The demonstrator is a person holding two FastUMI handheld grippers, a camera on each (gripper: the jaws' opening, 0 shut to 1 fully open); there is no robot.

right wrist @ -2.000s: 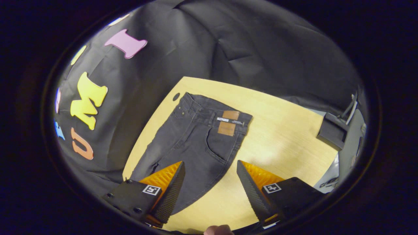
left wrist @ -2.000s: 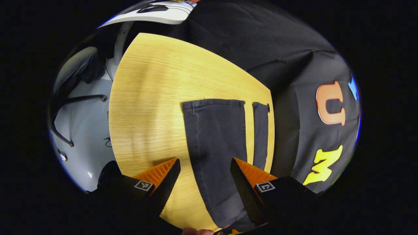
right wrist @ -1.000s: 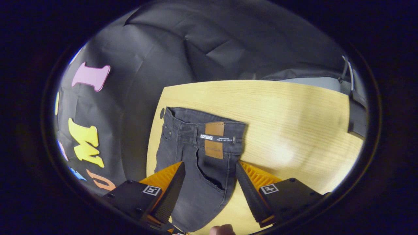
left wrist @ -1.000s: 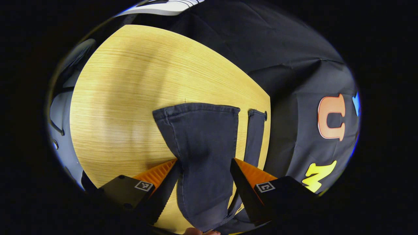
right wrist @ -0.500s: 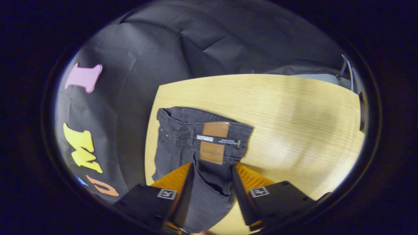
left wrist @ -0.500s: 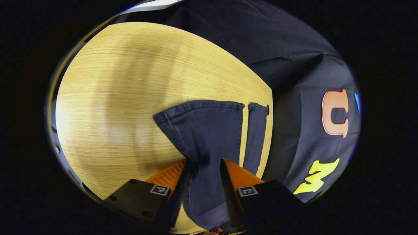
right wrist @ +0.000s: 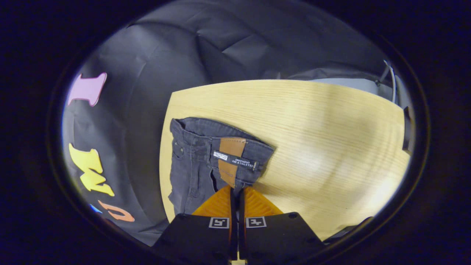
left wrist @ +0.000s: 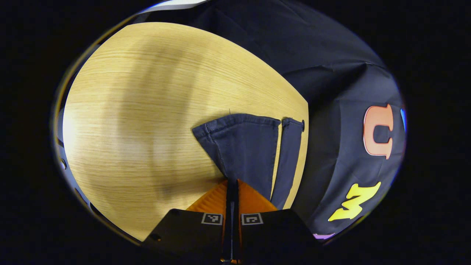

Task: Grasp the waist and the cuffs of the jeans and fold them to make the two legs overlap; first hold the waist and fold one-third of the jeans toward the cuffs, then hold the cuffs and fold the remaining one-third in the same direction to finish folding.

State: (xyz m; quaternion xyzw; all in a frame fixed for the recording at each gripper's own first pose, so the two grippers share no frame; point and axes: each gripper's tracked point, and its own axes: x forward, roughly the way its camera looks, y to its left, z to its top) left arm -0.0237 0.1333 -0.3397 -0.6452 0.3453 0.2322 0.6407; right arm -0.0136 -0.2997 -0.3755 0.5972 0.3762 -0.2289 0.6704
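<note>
Dark jeans lie flat on a light wooden table. In the left gripper view, the near leg's cuff fans out ahead and the far leg lies beside it at the table's right edge. My left gripper is shut on the near leg's fabric, which is pinched to a point between the fingers. In the right gripper view, the waist with a brown leather patch lies ahead. My right gripper is shut on the jeans just below the waistband.
The black booth cloth hangs close along the table's edge beside the jeans. Bare wood stretches away on the other side of the jeans. Grey floor and dark equipment show past the table's far edge.
Both grippers came down onto the jeans and went from wide open to shut, the left pinching the near leg, the right pinching the fabric below the waistband. The cloth bunched toward the fingers.
</note>
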